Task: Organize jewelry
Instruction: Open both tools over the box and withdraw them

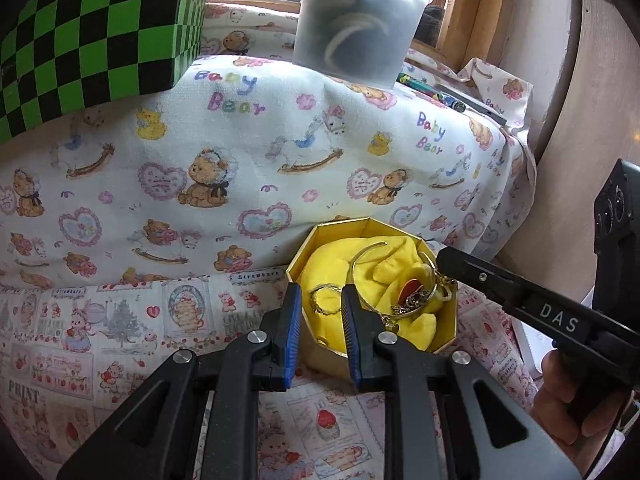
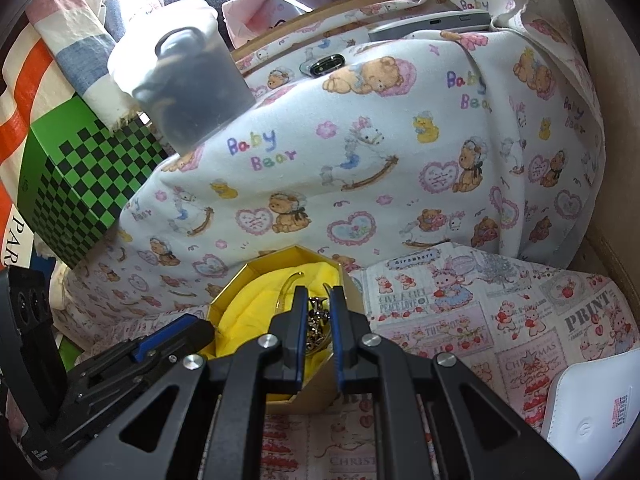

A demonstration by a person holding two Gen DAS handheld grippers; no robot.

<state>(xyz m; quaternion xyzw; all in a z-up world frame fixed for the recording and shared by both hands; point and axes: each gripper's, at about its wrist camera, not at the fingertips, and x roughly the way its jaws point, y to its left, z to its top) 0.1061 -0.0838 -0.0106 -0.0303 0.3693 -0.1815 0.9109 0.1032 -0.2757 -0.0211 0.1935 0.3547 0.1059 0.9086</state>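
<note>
One gold box (image 1: pixel 448 320), one yellow cloth (image 1: pixel 332 272), two bangles (image 1: pixel 360 260). Your left gripper (image 1: pixel 320 300) hovers half-open, empty; right gripper (image 2: pixel 317 304) narrowly parted over chain tangle (image 2: pixel 316 320), grip unclear.

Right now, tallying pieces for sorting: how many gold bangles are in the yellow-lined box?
2: an open bangle in the box middle, a second bangle near its right wall. The chain tangle may hide more.

The octagonal gift box (image 1: pixel 446 332) looks like shiny gold card, and soft, fuzzy yellow cloth (image 1: pixel 384 264) fills it. On the cloth lie shiny gold metal bangles (image 1: pixel 370 254) and chains (image 2: pixel 316 320). Both grippers look like matt black plastic, and the cup (image 1: pixel 360 20) is cloudy plastic.
</note>
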